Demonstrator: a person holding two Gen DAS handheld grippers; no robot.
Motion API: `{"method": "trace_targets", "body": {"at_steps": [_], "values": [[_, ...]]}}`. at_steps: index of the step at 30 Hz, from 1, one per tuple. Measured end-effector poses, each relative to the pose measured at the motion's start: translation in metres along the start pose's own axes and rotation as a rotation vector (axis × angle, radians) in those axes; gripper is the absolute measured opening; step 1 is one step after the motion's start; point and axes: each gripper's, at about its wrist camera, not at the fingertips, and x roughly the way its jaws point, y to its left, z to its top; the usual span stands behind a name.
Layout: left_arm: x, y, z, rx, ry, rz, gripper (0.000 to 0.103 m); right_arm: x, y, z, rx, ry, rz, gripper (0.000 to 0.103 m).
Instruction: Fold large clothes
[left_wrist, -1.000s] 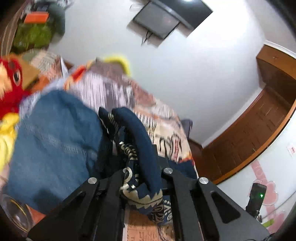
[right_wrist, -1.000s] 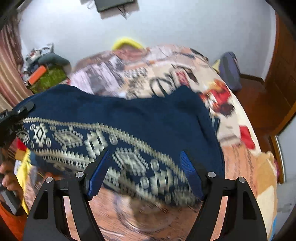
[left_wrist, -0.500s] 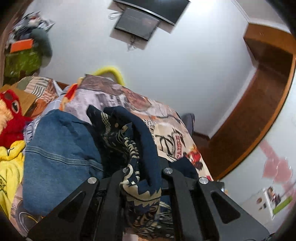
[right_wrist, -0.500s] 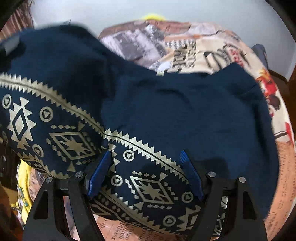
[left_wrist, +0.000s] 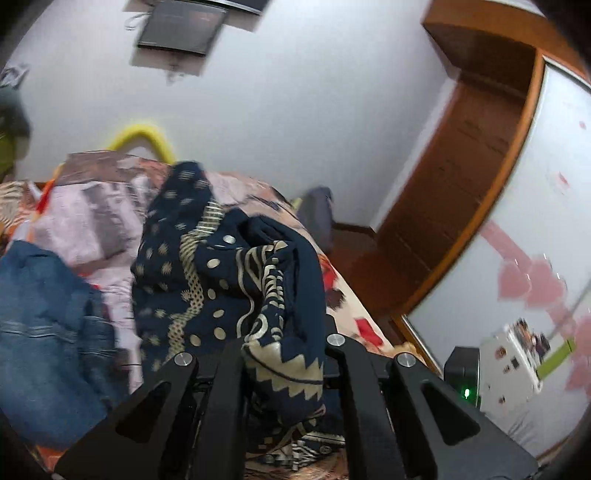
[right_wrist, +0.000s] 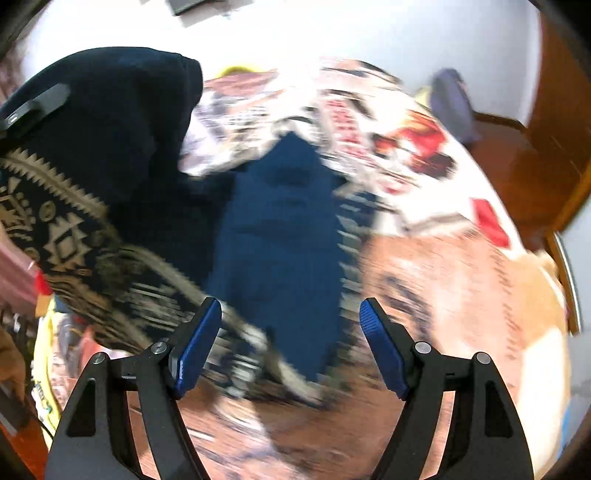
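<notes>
Left tongs (left_wrist: 284, 354) clamped tight on a bunched fold of the navy garment with cream geometric print (left_wrist: 229, 280); cloth rises in a heap ahead of the jaws. Only the left view shows the blue denim piece (left_wrist: 48, 332) lying beside it on the patchwork-print bed cover (left_wrist: 92, 214), plus the wooden door frame (left_wrist: 476, 155).

Right view: right tongs (right_wrist: 290, 347) wide apart, nothing between the blue pads (right_wrist: 197, 350), over the garment, which hangs from upper left and trails down onto the bed. Heavy blur here, so contact with the cloth is probably none.
</notes>
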Motion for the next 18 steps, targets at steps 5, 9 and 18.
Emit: {"method": "trace_targets", "body": {"at_steps": [5,9,18], "values": [[0.036,-0.016,-0.032,-0.013,0.152,-0.062,0.004,-0.001,-0.051,-0.021,0.108,0.051,-0.04,0.074],[0.069,-0.024,-0.071,-0.009,0.274,-0.093,0.004,-0.001,-0.067,-0.032,0.145,0.065,-0.043,0.074],[0.096,-0.048,-0.13,0.078,0.449,-0.109,0.004,-0.015,-0.079,-0.042,0.158,0.048,-0.063,0.074]]}}
